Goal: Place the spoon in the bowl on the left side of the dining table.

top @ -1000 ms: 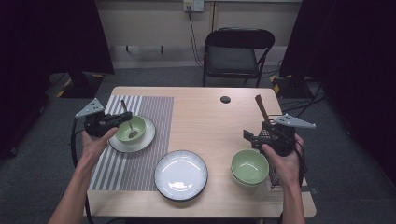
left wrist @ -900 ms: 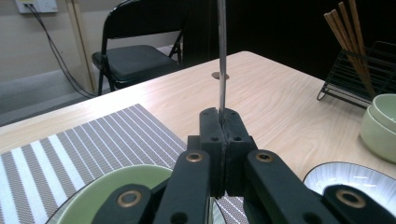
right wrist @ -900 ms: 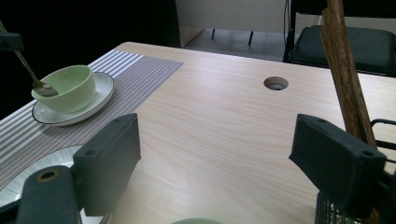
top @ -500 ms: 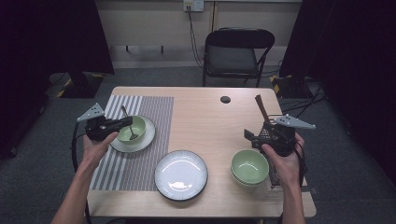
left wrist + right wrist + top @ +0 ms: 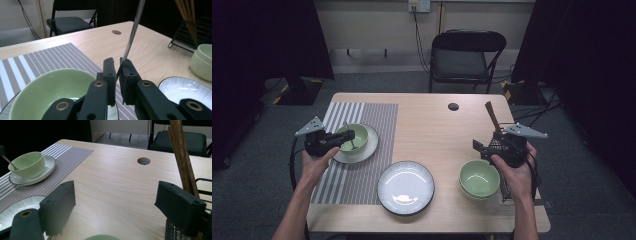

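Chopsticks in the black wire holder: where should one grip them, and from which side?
Grip the chopsticks on the bare shafts above the wire holder, coming level from the side. They stand nearly upright, leaning slightly, with their lower ends hidden inside the holder.

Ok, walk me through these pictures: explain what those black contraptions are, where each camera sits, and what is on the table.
A person holds a hand-held two-jaw gripper in each hand. One camera looks down from above; one rides on each gripper, looking along its jaws.

On the wooden table lie a striped mat, a green bowl on a saucer, an empty plate, a second green bowl and a wire rack of chopsticks.

The left gripper has just been opening slightly, with a thin metal spoon handle between its jaws, the spoon reaching into the first bowl. The right gripper is open and empty.
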A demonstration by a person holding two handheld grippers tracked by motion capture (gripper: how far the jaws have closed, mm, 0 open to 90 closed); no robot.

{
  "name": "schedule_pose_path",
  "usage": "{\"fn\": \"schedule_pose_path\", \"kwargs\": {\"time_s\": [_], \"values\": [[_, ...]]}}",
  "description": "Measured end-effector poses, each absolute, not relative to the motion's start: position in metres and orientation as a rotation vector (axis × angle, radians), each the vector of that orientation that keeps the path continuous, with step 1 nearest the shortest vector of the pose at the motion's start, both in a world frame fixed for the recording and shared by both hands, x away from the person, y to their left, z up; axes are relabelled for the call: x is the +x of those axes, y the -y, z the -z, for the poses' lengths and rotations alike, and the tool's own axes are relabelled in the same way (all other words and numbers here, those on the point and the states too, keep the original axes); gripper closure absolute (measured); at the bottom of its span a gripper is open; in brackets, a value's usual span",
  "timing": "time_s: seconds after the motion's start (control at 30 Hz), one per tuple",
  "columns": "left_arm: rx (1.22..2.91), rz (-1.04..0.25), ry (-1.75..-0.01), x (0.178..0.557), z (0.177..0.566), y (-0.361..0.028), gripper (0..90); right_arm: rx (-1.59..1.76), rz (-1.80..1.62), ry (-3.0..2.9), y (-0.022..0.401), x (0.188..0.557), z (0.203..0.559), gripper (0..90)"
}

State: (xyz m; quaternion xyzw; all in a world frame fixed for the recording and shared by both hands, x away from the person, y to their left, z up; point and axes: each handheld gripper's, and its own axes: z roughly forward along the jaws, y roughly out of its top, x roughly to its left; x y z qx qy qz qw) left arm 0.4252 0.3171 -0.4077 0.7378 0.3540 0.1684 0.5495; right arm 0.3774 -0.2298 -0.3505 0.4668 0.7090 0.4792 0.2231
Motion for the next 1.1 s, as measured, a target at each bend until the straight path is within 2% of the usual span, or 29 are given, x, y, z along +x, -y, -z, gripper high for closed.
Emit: {"fn": "schedule_pose_path", "kwargs": {"time_s": [0.5, 0.67, 1.1], "values": [[1.706, -0.436, -0.837, 0.414, 0.397, -0.328, 80.6, 1.285, -1.331, -1.965, 0.23, 0.378, 0.351, 15.4], [1.687, -0.443, -0.881, 0.413, 0.396, -0.339, 86.1, 1.286, -1.328, -1.97, 0.23, 0.378, 0.351, 15.4], [1.663, -0.467, -0.879, 0.411, 0.391, -0.355, 82.3, 1.296, -1.329, -1.96, 0.234, 0.378, 0.351, 15.4]]}}
